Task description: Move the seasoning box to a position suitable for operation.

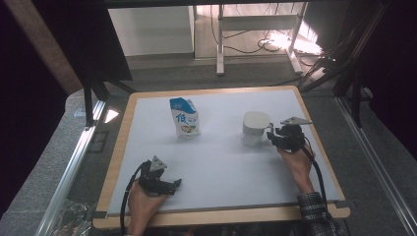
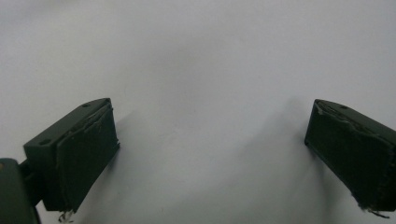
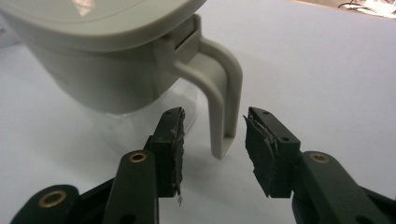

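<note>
Your right tongs (image 3: 212,151) stand half-wide with the jug (image 3: 107,60)'s handle (image 3: 222,93) between the pads (image 3: 175,149), and neither pad presses on it yet; there is a gap on each side of the strap. Your left tongs (image 2: 208,154) hang wide and empty over bare bench near you. The jug sits on the right half of the bench (image 1: 221,162), just beyond your right hand (image 1: 295,164), handle turned toward you, lid (image 3: 93,16) on. Take the handle on its straight lower run, where the strap is flat and the pads can bear squarely. It looks like stiff, smooth plastic, so expect it to be slippery rather than yielding; a firm squeeze should do no harm. The lower wall appears clear, and I cannot tell whether it holds liquid, so treat it as possibly heavy and off-balance: held by the handle alone, the body will likely want to swing down. The lid may be loose, so keep it level. The pouch (image 1: 185,117) stands well apart to the left, upright, and looks soft and tippy.
</note>
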`<action>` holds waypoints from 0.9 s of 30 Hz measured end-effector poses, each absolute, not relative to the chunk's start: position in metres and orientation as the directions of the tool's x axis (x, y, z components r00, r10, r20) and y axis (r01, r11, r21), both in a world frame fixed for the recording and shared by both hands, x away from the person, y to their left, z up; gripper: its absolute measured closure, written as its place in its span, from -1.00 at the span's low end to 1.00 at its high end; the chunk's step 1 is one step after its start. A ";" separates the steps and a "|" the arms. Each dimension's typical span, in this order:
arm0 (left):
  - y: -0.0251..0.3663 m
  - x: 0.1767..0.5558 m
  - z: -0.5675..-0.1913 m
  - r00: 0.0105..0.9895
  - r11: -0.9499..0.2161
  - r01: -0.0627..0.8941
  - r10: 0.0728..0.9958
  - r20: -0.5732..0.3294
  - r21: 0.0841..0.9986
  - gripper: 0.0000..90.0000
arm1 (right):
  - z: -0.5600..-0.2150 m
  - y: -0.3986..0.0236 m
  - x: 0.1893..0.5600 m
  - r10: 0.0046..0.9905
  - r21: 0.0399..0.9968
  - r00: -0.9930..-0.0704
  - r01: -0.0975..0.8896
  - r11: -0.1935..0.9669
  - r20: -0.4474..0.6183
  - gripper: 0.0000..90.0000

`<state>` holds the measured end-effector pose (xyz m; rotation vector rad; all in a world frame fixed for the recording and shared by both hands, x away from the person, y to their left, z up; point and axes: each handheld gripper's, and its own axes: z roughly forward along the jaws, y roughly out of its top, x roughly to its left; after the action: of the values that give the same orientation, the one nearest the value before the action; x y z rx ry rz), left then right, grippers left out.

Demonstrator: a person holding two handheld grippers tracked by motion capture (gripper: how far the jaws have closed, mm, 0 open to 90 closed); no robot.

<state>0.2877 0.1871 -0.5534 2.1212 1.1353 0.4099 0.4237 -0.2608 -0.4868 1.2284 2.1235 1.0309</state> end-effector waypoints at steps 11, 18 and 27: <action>0.187 0.288 -0.553 0.569 -0.383 0.605 0.821 -0.042 0.698 -0.95 | -0.486 -0.253 0.436 0.891 0.794 -0.454 0.532 0.295 -0.027 0.46; 0.187 0.288 -0.553 0.569 -0.382 0.605 0.822 -0.043 0.699 -0.95 | -0.489 -0.253 0.439 0.896 0.798 -0.444 0.530 0.286 -0.026 0.56; 0.187 0.288 -0.553 0.569 -0.383 0.605 0.821 -0.043 0.699 -0.95 | -0.490 -0.255 0.445 0.903 0.809 -0.428 0.513 0.286 -0.048 0.66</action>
<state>0.2876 0.1871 -0.5534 2.1212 1.1349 0.4098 0.4448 -0.2549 -0.4903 1.2641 2.0524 1.0094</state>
